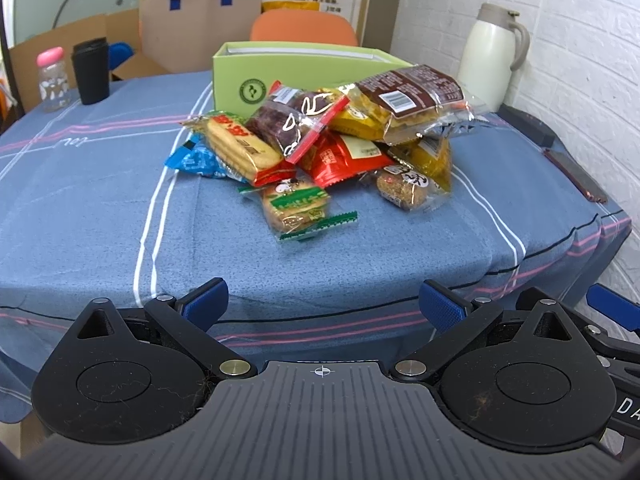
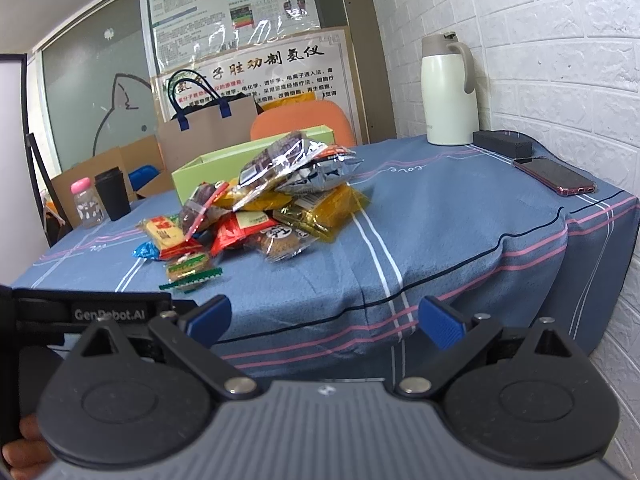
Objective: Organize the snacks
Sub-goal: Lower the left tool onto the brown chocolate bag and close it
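Snack pile waiting — both our grippers off the near edge

We hold the left gripper (image 1: 323, 303) and right gripper (image 2: 325, 319) with fingers spread wide, grasping nothing; the snack pile (image 1: 320, 144) sits mid-tabletop, just in front of the green box (image 1: 296, 76) — thermos (image 2: 448, 92) at the far right corner.

The heaped snack packets (image 1: 320, 140) are hiding the open green cardboard box's (image 1: 300, 68) front wall. Bottom packets are lying mostly buried, their printing too blurred to read.
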Motion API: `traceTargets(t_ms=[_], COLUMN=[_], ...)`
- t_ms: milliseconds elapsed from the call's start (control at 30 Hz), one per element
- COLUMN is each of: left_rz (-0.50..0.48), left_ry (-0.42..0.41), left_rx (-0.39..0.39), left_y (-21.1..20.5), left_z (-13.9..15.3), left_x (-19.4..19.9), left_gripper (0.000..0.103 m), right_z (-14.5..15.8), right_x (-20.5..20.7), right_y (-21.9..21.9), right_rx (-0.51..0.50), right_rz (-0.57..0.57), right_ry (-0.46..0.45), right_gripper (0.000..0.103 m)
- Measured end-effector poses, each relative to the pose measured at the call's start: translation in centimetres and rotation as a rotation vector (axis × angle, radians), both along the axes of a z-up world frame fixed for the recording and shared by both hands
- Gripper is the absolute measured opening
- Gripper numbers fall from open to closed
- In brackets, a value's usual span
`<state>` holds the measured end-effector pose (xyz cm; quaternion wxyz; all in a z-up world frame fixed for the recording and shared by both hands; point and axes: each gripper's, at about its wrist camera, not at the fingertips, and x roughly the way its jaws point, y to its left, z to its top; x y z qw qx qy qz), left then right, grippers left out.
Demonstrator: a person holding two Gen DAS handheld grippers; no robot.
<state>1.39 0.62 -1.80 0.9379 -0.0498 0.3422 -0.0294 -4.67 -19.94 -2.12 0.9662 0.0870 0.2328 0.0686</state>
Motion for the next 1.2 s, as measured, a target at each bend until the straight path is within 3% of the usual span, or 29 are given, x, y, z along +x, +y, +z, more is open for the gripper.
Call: traceTargets(t_ms=[267, 400, 533, 667, 767, 900, 1200], left_rz=[0.028, 0.051, 0.052, -0.045, -0.120, -0.140, -0.135], left_ry=[0.012, 0.031, -0.032, -0.048, -0.026, 0.019, 0.087], left_rx=[-0.028, -0.118, -0.207, -0.300, -0.369, -0.386, -0.421], left_y=[0.7, 2.8, 4.6, 4.2, 3.1, 1.7, 2.1], left_z=[1.0, 2.3, 4.6, 6.8, 7.7, 7.6, 6.5], left_x=[2.8, 4.8, 6.3, 9.5, 12.8, 16.3, 19.2], left_gripper=[0.091, 0.091, 0.091, 0.089, 0.086, 0.083, 0.060], right_z=[0.0, 0.5, 2.9, 5.3, 6.2, 6.3, 5.7], right_x=[0.9, 3.8, 7.5, 10.8, 13.1, 15.9, 19.4], right_y=[-0.3, 0.2, 1.0, 1.8, 2.1, 2.5, 3.8], right_rx=[-0.028, -0.048, -0.075, -0.170, -0.238, -0.288, -0.257], right_rz=[-0.001, 0.055, 0.162, 0.249, 0.295, 0.349, 0.449], right_ry=[0.004, 0.028, -0.031, -0.103, -0.117, -0.121, -0.121], right_gripper=[0.099, 0.099, 0.099, 0.099, 0.099, 0.099, 0.099])
